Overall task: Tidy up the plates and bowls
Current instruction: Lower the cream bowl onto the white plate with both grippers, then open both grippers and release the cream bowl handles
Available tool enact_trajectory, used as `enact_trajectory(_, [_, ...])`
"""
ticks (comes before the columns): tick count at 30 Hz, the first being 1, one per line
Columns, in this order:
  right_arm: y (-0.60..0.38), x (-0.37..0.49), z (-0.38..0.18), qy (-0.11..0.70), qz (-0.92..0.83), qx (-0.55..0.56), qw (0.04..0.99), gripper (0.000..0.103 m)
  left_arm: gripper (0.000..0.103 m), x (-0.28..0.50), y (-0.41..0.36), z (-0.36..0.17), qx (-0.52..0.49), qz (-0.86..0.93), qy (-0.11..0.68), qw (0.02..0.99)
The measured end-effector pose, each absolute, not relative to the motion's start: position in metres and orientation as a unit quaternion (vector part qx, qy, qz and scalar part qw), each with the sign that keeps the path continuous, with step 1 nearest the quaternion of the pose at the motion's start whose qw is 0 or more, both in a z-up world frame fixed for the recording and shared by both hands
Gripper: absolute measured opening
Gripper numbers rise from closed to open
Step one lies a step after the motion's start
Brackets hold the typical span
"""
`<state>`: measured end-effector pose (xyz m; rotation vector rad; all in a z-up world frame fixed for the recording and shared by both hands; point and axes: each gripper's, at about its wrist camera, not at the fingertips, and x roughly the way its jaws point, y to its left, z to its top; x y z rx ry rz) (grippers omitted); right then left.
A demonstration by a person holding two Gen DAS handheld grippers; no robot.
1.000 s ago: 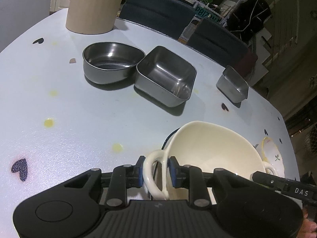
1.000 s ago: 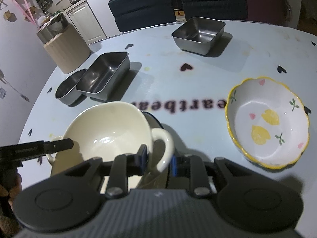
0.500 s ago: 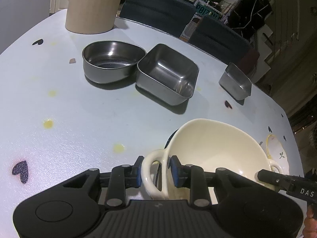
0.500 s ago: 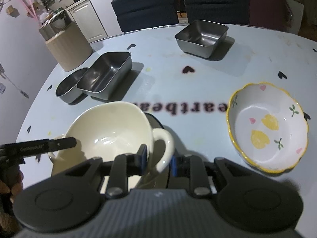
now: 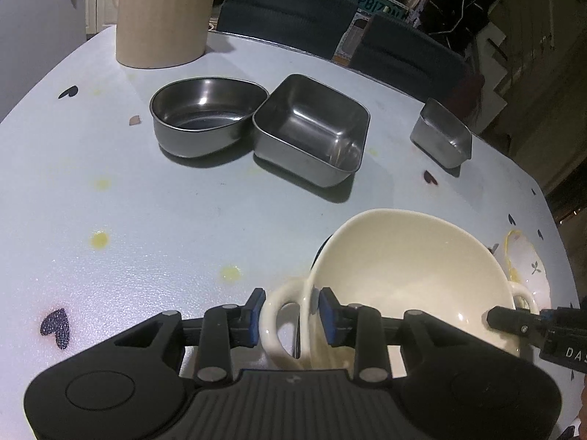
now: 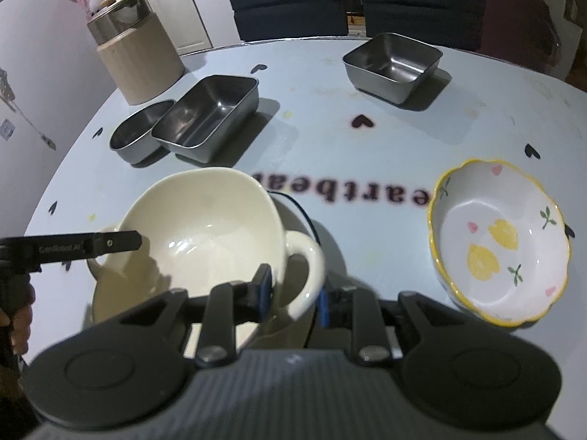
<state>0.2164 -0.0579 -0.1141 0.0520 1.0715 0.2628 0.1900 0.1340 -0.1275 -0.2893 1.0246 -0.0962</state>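
Left tongs (image 5: 290,317) fill the bottom of the left wrist view, clamped on one loop handle of the cream bowl (image 5: 407,275), a blue pad (image 5: 255,311) pressed against each side of the loop. This bowl sits tilted above the pale desk (image 5: 146,220), over a dark rim that shows just behind it. From the right edge, the black tip of the right tongs (image 5: 513,324) reaches the bowl's opposite handle. Farther back stand a rounded steel bowl (image 5: 205,113) and a square steel dish (image 5: 312,128), touching each other, with a smaller steel dish (image 5: 442,135) well apart to the right and a tan ribbed canister (image 5: 161,14) at the far left. Part of a floral bowl (image 5: 524,267) peeks out behind the cream one.

Right tongs (image 6: 293,293), seen in the right wrist view, are closed on the cream bowl's (image 6: 205,234) other handle, one finger inside the rim and one outside the loop. A left-tongs finger (image 6: 91,245) comes in from the left edge at the far handle. On the desk (image 6: 367,161) to the right, the yellow-rimmed floral bowl (image 6: 499,242) stands near, clear of the cream bowl. Beyond lie the rounded steel bowl (image 6: 139,135) and square dish (image 6: 209,117) side by side, and the smaller dish (image 6: 392,64) farther right.
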Motion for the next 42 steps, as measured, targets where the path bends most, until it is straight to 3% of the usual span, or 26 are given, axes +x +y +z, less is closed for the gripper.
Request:
enact_trajectory(14, [-0.054,0.221,-0.115,0.516,0.128,0.003,0.847,0.033,0.034,0.191,0.126,-0.123,-0.113,-0.050,0.495,0.860])
enact_trajectory(19, [-0.048,0.219,-0.122,0.527,0.112,-0.037,0.841,0.041,0.034,0.190,0.122,-0.121,-0.106,-0.056,0.492,0.862])
enact_trajectory(25, [-0.050,0.220,-0.124,0.536,0.107,-0.045,0.836,0.041,0.036,0.191,0.122,-0.121,-0.102,-0.057,0.494,0.862])
enact_trajectory(36, [-0.061,0.223,-0.128,0.542,0.103,0.005,0.834,0.041,0.037,0.191,0.120,-0.118,-0.084,-0.055,0.498,0.862])
enact_trajectory(42, [-0.065,0.224,-0.130,0.542,0.093,0.016,0.835,0.048,0.043,0.192,0.117,-0.116,-0.064,-0.048,0.505,0.859])
